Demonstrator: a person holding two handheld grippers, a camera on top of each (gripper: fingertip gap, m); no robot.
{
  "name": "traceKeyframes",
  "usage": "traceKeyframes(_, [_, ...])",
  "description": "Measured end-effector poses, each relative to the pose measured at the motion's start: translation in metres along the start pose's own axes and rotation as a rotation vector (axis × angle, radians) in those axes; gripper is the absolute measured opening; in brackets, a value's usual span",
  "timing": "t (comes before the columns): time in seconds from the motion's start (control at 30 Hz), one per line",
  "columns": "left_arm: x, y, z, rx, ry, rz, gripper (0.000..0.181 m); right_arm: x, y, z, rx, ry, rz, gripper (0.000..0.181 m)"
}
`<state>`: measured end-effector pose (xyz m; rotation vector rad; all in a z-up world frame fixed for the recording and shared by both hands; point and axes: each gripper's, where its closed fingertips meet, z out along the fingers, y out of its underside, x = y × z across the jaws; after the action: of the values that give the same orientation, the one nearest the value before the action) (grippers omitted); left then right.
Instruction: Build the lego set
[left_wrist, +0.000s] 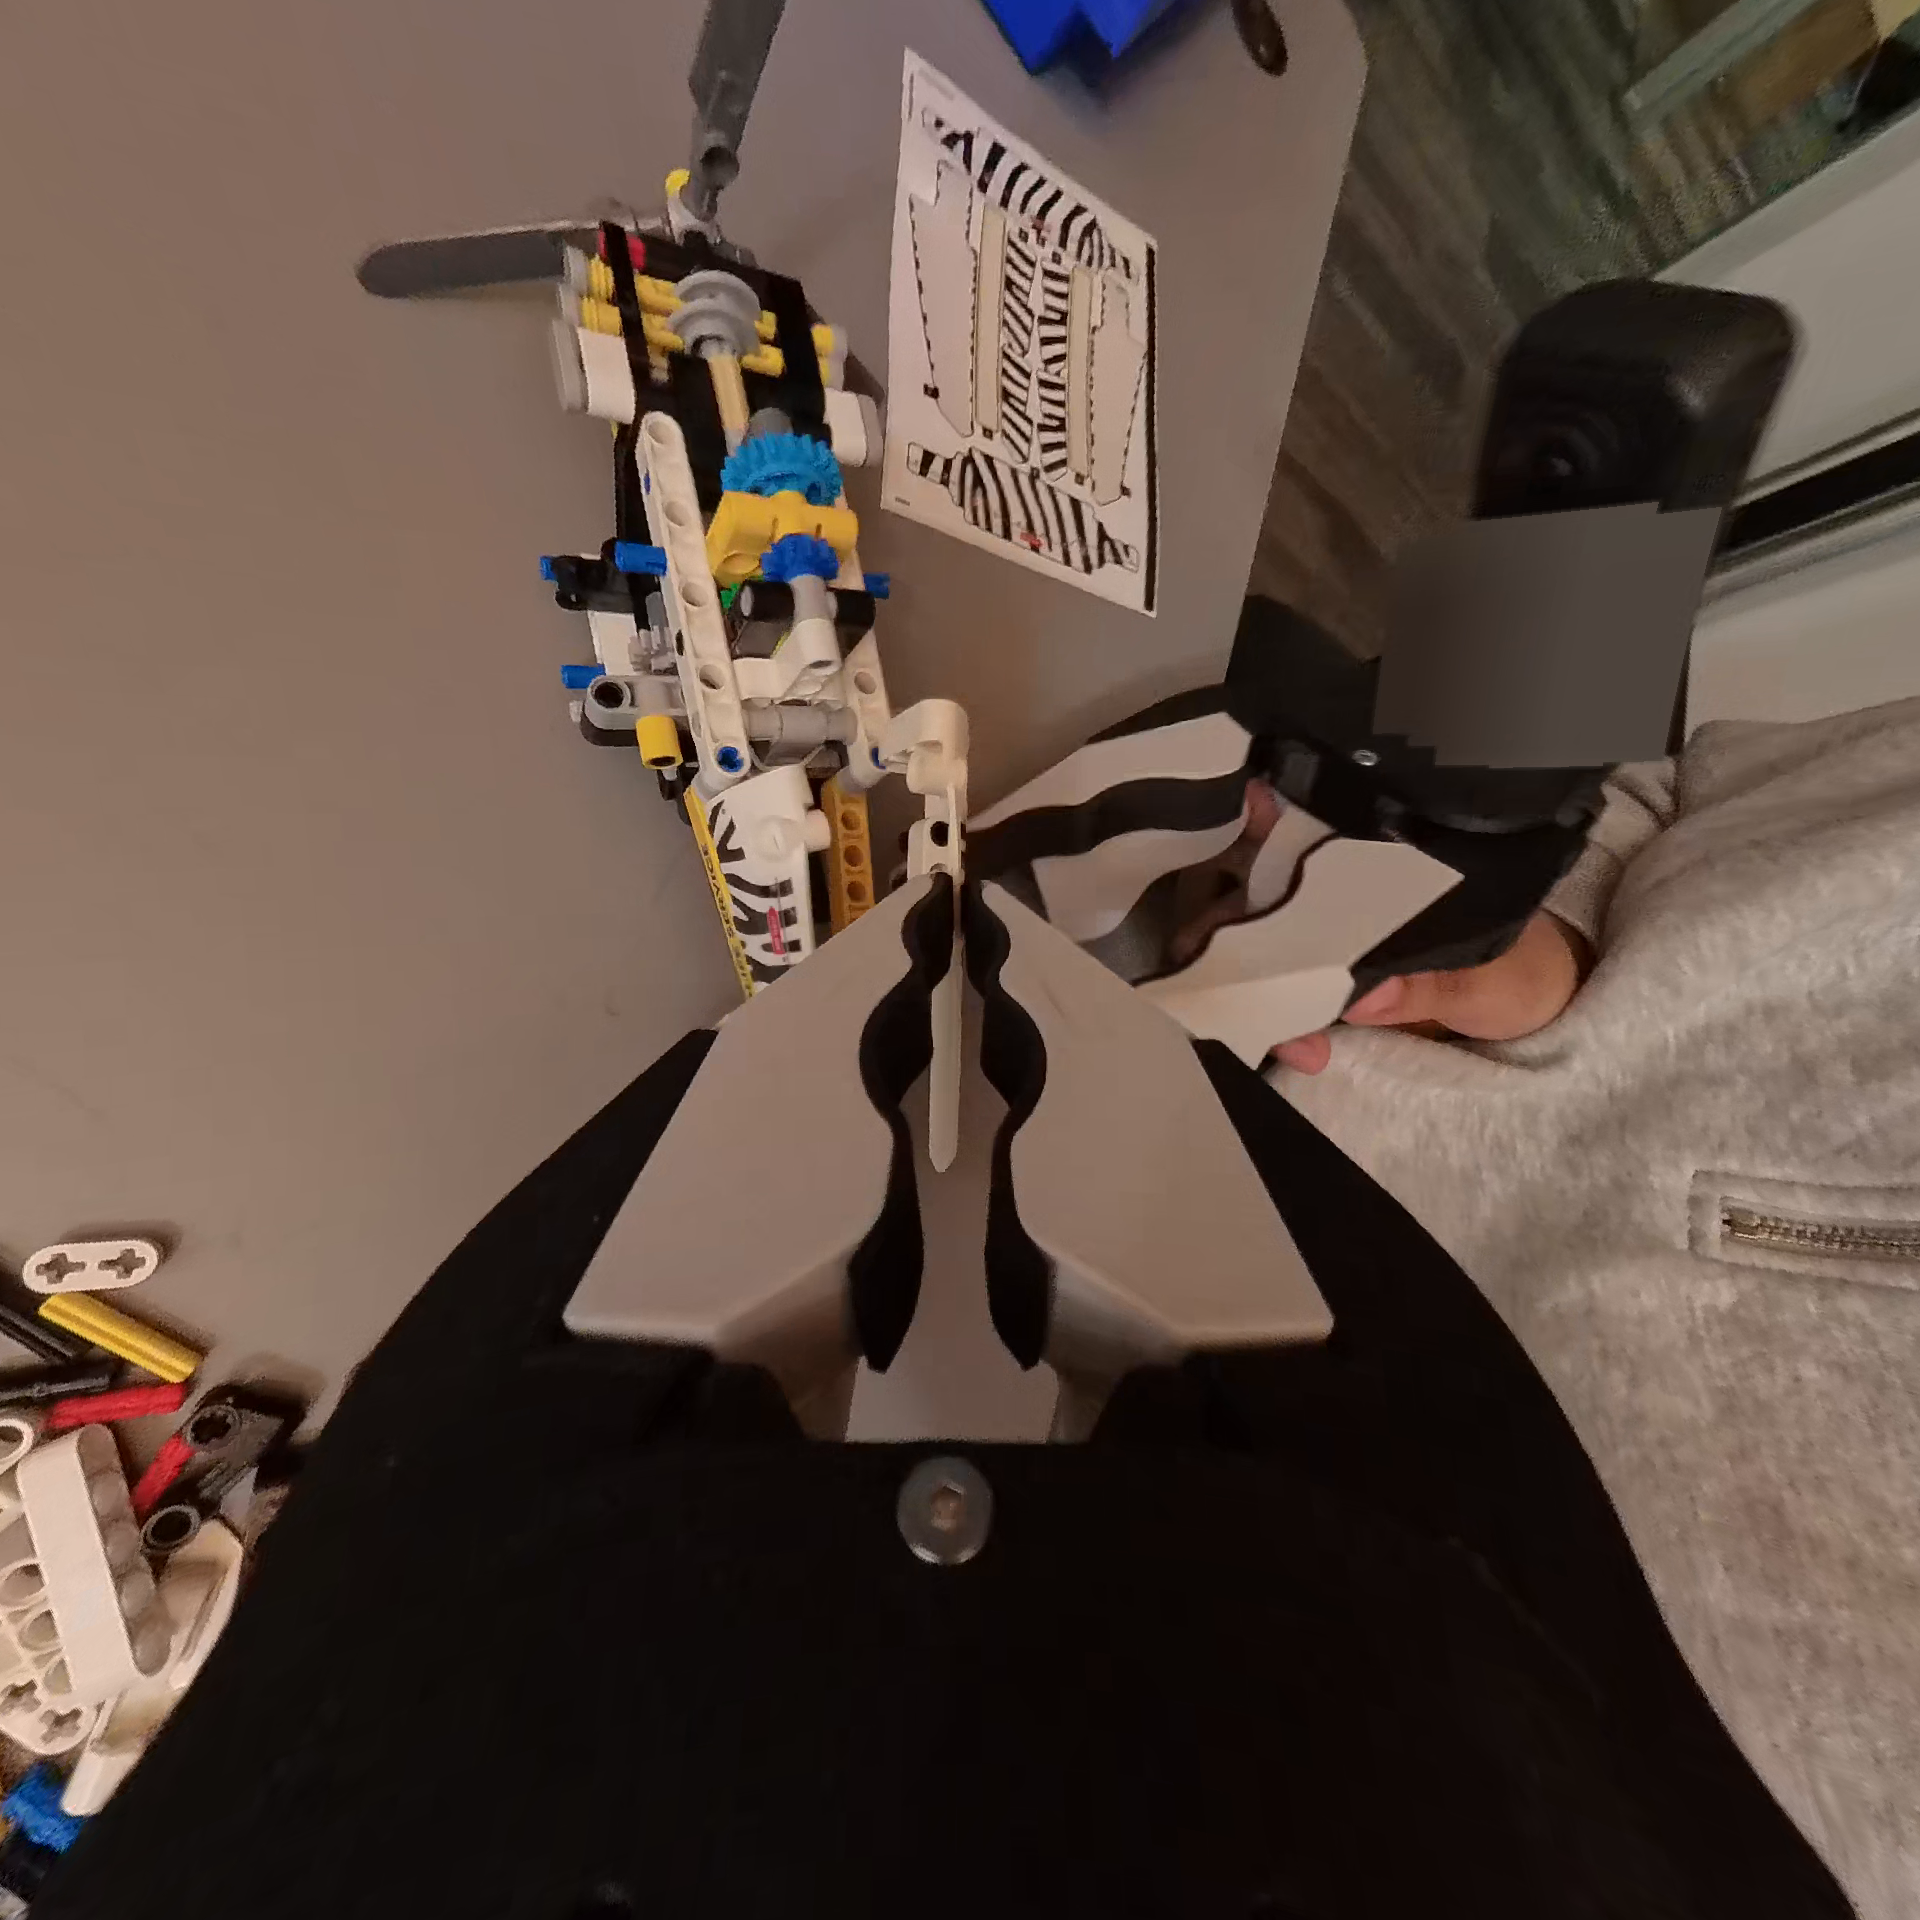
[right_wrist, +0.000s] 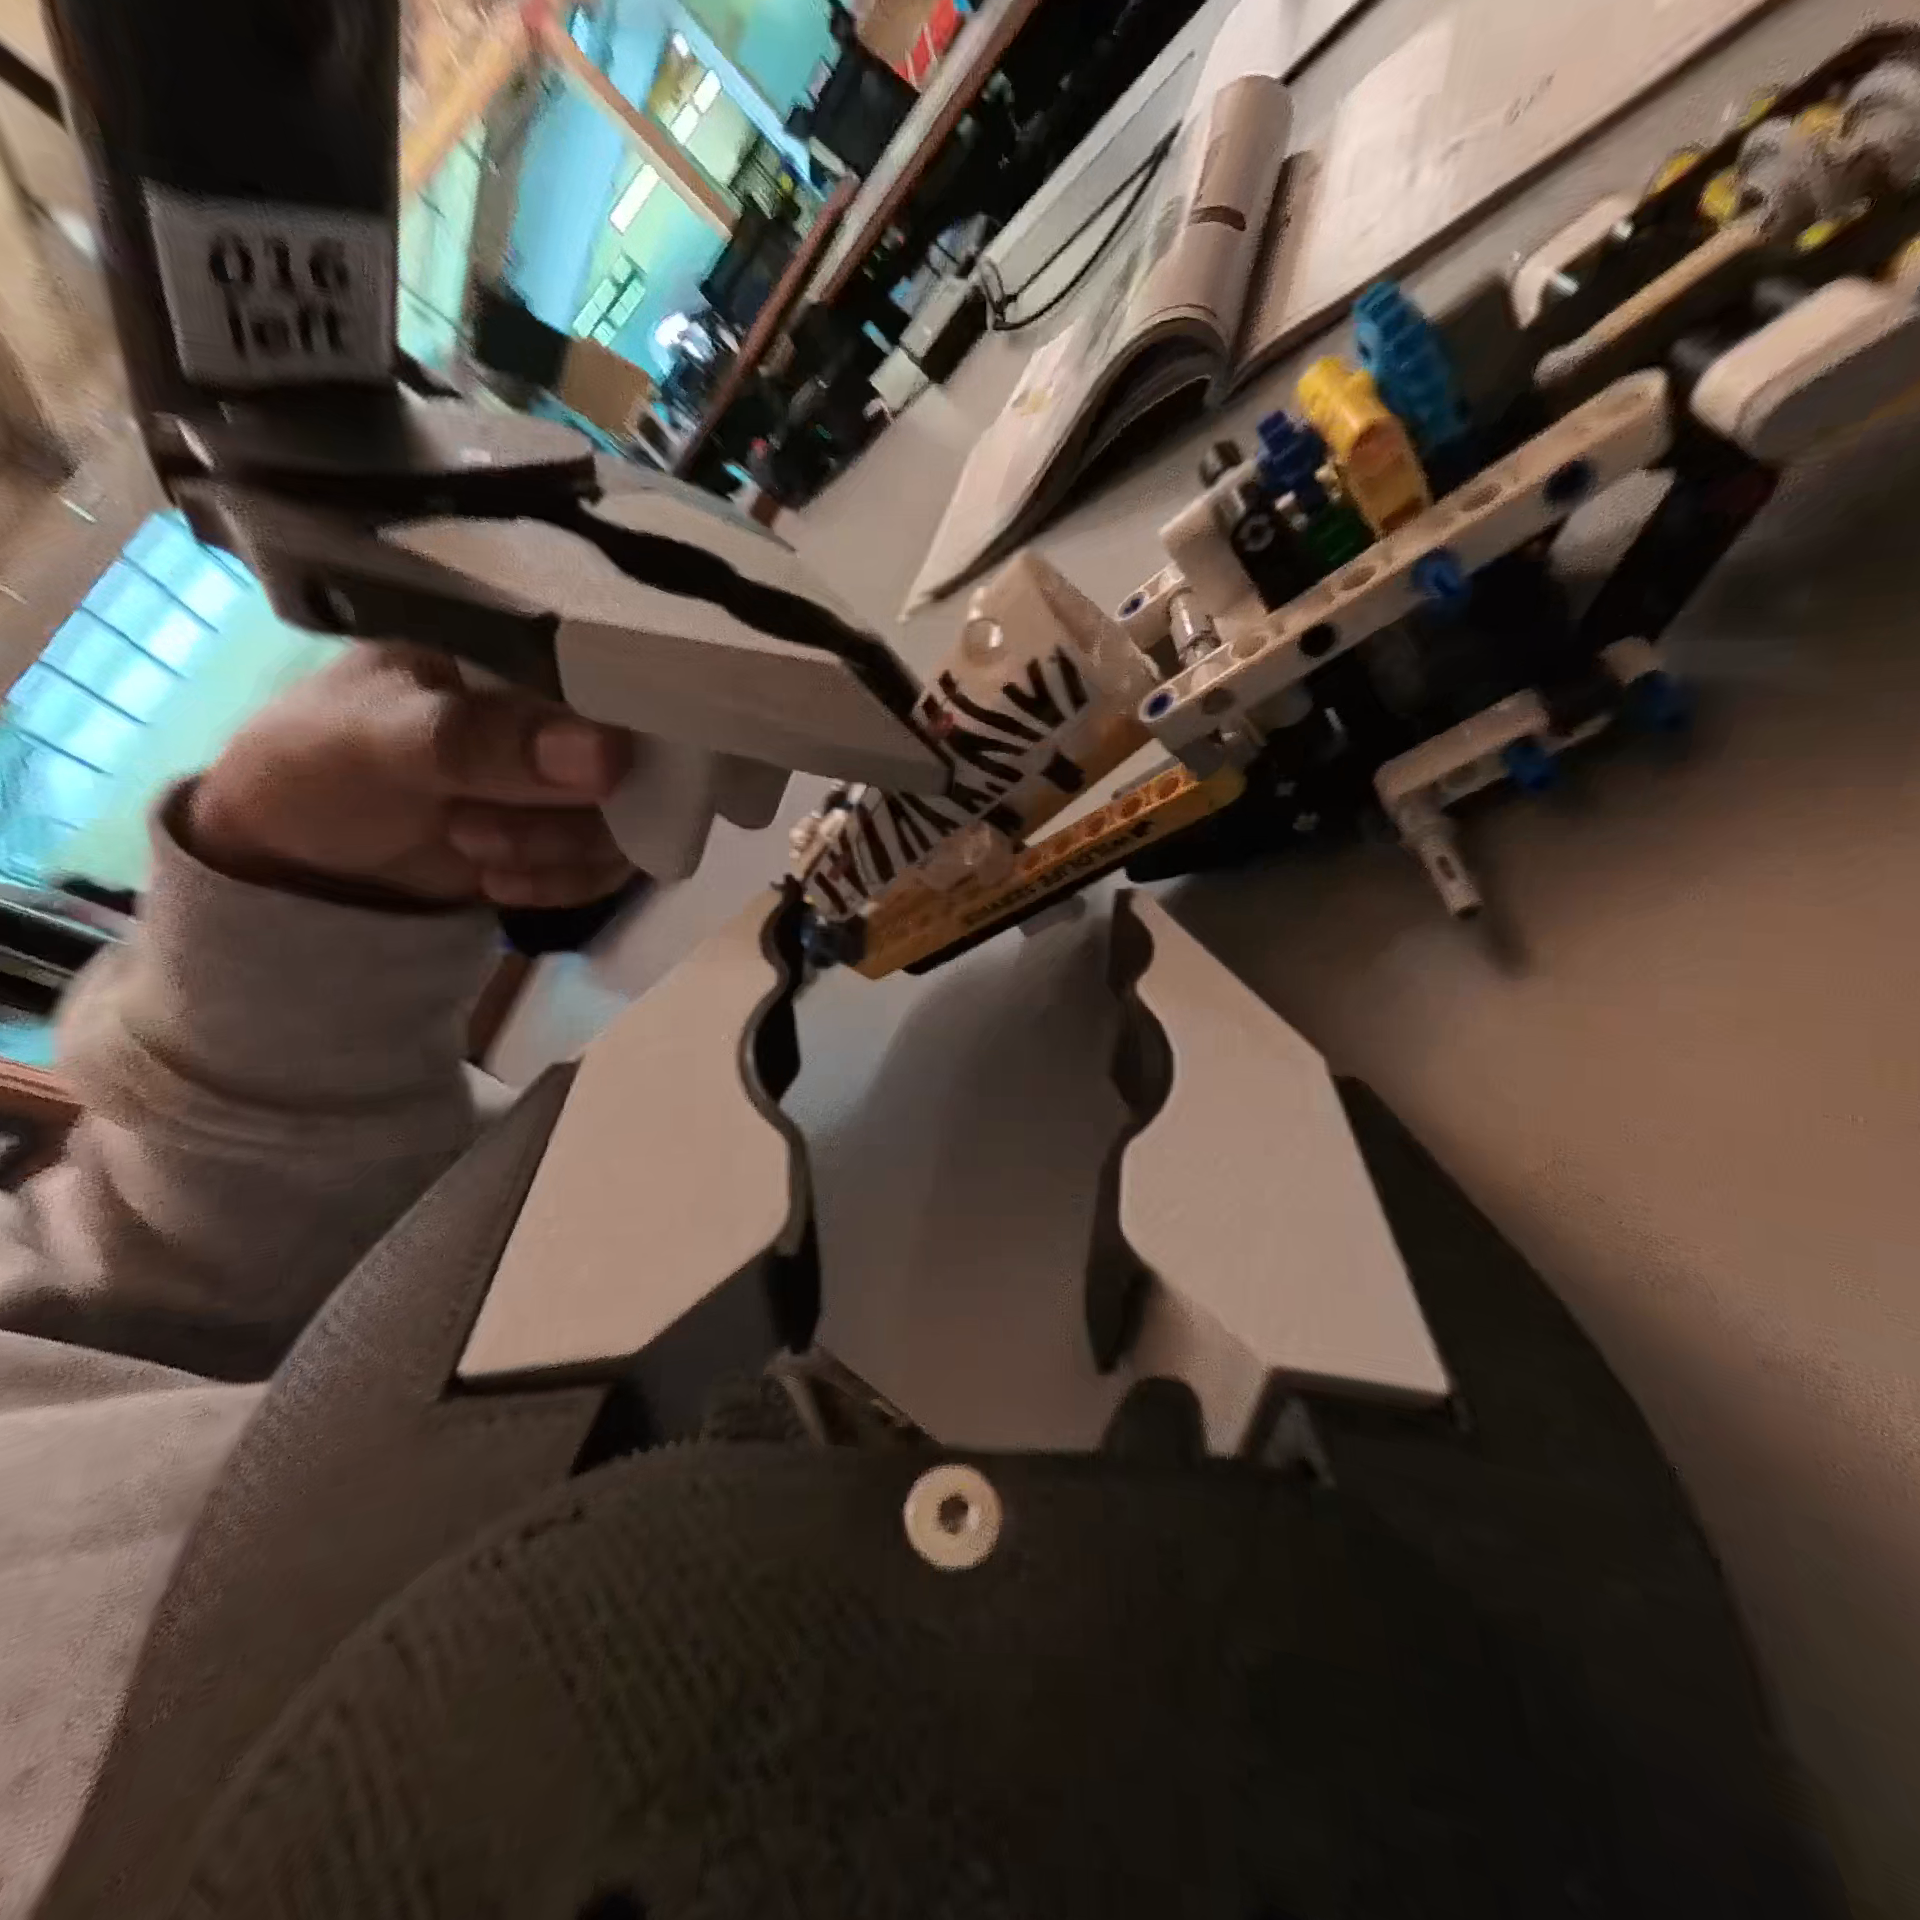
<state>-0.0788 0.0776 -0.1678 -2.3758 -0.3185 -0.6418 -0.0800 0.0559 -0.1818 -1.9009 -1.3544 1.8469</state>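
The lego model (left_wrist: 727, 540), a long white, black and yellow build with blue gears and grey blades, lies on the grey table (left_wrist: 260, 727). My left gripper (left_wrist: 954, 885) is shut on a thin white lego piece (left_wrist: 943, 1081) that joins a white connector (left_wrist: 935, 748) at the model's near end. My right gripper (right_wrist: 956, 914) is open, with its tips at the model's zebra-striped end (right_wrist: 997, 727) and yellow beam (right_wrist: 1091, 842). It also shows open in the left wrist view (left_wrist: 1101, 904). The left gripper shows in the right wrist view (right_wrist: 675, 644), above the striped end.
A zebra-striped sticker sheet (left_wrist: 1023, 343) lies to the right of the model. Loose lego parts (left_wrist: 83, 1475) are piled at the lower left. An open instruction booklet (right_wrist: 1143, 312) lies beyond the model. The table edge (left_wrist: 1309, 416) runs along the right. A person's sleeve (left_wrist: 1662, 1143) is close by. Both grippers' tips are close together, under 4 cm apart.
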Motion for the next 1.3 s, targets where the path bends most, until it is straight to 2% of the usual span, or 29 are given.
traceKeyframes(0.07, [-0.005,0.002,0.003,-0.015,-0.015,-0.008,0.0,0.003,-0.002,-0.002,0.015,0.029,-0.042,0.066])
traceKeyframes(0.17, [-0.006,0.003,0.004,-0.013,-0.005,-0.022,0.0,0.0,0.0,0.002,0.004,-0.03,0.048,0.069])
traceKeyframes(0.67, [-0.011,0.003,0.001,-0.069,-0.043,-0.004,0.0,-0.006,-0.005,0.017,0.02,-0.136,0.21,0.062])
traceKeyframes(1.03, [-0.018,0.009,-0.002,-0.221,-0.139,0.077,0.0,-0.007,-0.005,0.018,0.021,-0.14,0.202,0.062])
traceKeyframes(1.3, [-0.019,0.014,-0.005,-0.319,-0.142,0.098,0.0,-0.009,-0.004,0.018,0.016,-0.154,0.2,0.06])
